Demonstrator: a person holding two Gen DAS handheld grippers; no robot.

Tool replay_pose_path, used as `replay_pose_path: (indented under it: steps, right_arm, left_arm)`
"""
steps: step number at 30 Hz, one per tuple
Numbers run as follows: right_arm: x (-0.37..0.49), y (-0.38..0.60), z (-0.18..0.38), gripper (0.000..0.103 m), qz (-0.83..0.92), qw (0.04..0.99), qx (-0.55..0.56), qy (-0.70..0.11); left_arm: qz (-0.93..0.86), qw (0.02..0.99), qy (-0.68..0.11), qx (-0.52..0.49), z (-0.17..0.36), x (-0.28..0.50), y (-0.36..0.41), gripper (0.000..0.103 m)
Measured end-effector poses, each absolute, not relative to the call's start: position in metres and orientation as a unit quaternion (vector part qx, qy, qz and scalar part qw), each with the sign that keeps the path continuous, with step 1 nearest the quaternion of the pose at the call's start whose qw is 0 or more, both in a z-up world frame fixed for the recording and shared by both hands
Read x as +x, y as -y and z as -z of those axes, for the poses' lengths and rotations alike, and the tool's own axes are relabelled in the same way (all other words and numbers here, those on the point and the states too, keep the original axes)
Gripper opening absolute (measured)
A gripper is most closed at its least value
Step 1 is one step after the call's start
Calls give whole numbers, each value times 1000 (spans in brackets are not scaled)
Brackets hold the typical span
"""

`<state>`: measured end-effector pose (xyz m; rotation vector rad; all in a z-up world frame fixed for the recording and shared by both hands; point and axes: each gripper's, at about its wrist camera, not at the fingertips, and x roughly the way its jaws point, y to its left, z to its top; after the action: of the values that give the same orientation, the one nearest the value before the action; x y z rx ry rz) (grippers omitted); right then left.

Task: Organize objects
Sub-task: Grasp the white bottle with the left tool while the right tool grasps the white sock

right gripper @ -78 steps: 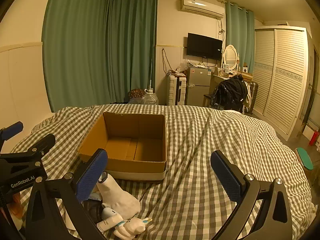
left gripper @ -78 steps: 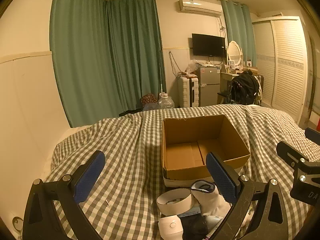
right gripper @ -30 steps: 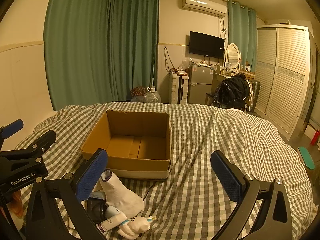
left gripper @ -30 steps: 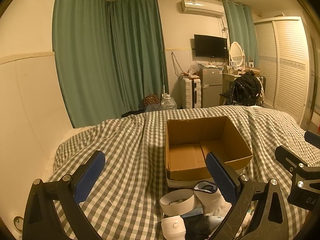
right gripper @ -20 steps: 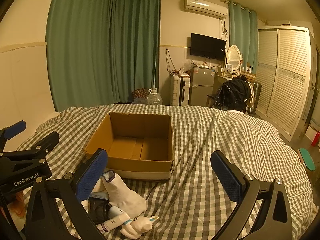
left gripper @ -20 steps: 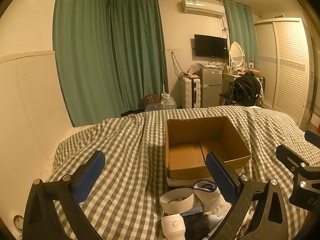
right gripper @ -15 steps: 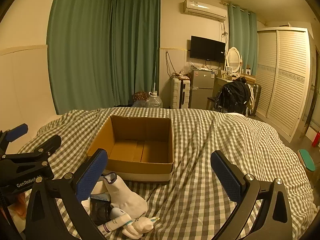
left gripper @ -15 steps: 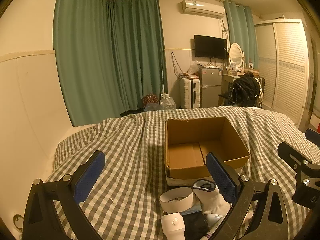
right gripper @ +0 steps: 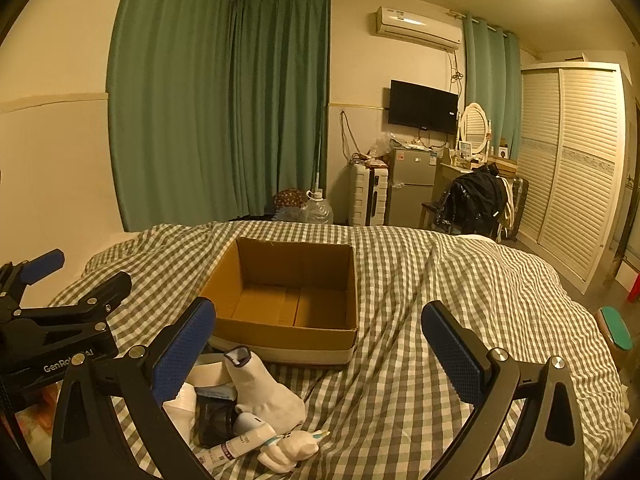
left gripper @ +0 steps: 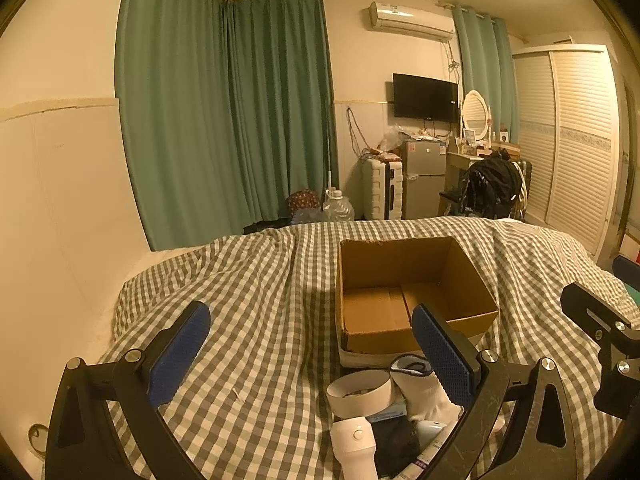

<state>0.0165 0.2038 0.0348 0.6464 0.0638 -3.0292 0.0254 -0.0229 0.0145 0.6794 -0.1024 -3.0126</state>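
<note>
Hovering wide: both hand-held grippers [left gripper: 310, 354] [right gripper: 320, 344] | cardboard box [right gripper: 288, 296] unmoved, slightly farther

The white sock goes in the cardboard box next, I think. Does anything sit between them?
Nothing visible does. The white sock lies on the checked bedcover just before the cardboard box, whose open top looks empty. Only the box's near wall must be cleared.

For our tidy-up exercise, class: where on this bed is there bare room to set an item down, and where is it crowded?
Free: the floor of the cardboard box, the checked blanket right of the box, and the stretch left of it. Crowded: the pile in front of the box, with the white sock, tape roll and tube.
</note>
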Motion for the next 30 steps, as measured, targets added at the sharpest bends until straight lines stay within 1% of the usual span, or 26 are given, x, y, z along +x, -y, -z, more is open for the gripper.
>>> replay_pose_path:
  steps: [4, 7, 15, 18, 20, 26, 30]
  right_arm:
    - [17, -200, -33, 103, 975, 31, 217, -22]
    - [11, -196, -22, 103, 969, 41, 242, -24]
    - [-18, -194, 38, 103, 941, 37, 335, -29]
    - [-32, -191, 66, 101, 925, 53, 375, -27]
    - [-40, -189, 85, 96, 911, 65, 406, -27]
    - [-63, -188, 114, 95, 884, 90, 459, -16]
    - [-86, -179, 130, 93, 866, 109, 488, -19]
  left_arm:
    - [971, 17, 26, 237, -8, 25, 27, 103]
    - [963, 23, 39, 266, 9, 21, 27, 103]
    - [932, 22, 60, 357, 76, 2, 23, 101]
    - [918, 16, 65, 391, 100, -5, 20, 97]
    - [910, 3, 63, 410, 111, -7, 18, 95]
    - [891, -24, 69, 449, 136, -9, 14, 89]
    - [882, -43, 78, 463, 144, -10, 7, 88]
